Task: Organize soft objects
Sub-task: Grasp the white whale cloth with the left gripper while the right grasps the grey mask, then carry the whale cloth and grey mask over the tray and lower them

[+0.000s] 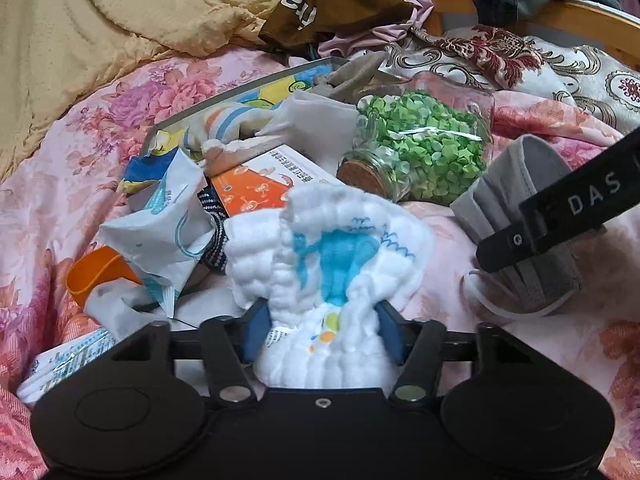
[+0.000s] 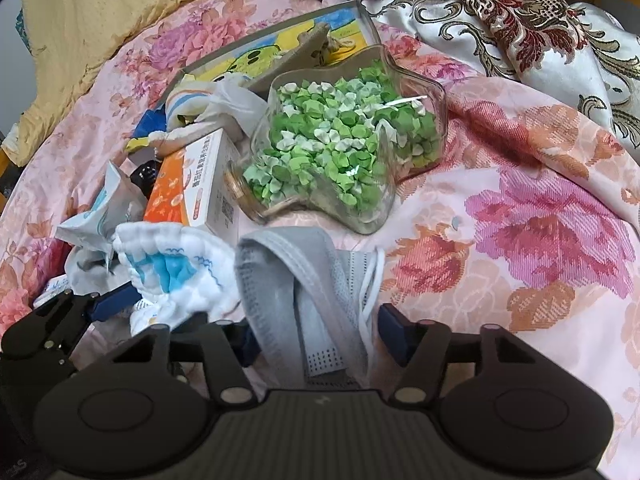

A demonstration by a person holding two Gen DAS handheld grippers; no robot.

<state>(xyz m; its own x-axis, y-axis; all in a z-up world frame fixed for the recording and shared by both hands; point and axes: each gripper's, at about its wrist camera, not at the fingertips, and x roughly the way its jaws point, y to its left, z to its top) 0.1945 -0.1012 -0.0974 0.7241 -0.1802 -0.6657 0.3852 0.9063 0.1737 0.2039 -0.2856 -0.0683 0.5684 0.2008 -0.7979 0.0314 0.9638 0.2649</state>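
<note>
A white gauze cloth (image 1: 332,256) with a blue print lies bunched on the pink floral bedspread (image 1: 520,360). My left gripper (image 1: 323,330) is shut on its near end, both blue pads pressing into the folds. To its right, a grey face mask (image 2: 288,280) with white ear loops stands crumpled between the pads of my right gripper (image 2: 318,334), which is shut on it. In the left wrist view, one black finger (image 1: 560,208) of the right gripper crosses the mask (image 1: 516,168). In the right wrist view, the white cloth (image 2: 180,264) sits just left of the mask.
A cork-stoppered glass jar of green paper stars (image 2: 340,148) lies on its side just beyond both cloths. An orange-and-white box (image 2: 192,184), crumpled paper packets (image 1: 160,232), an orange cup (image 1: 96,272) and a picture book (image 2: 280,40) crowd the left. A yellow blanket (image 1: 100,20) and brocade cloth (image 2: 540,40) lie behind.
</note>
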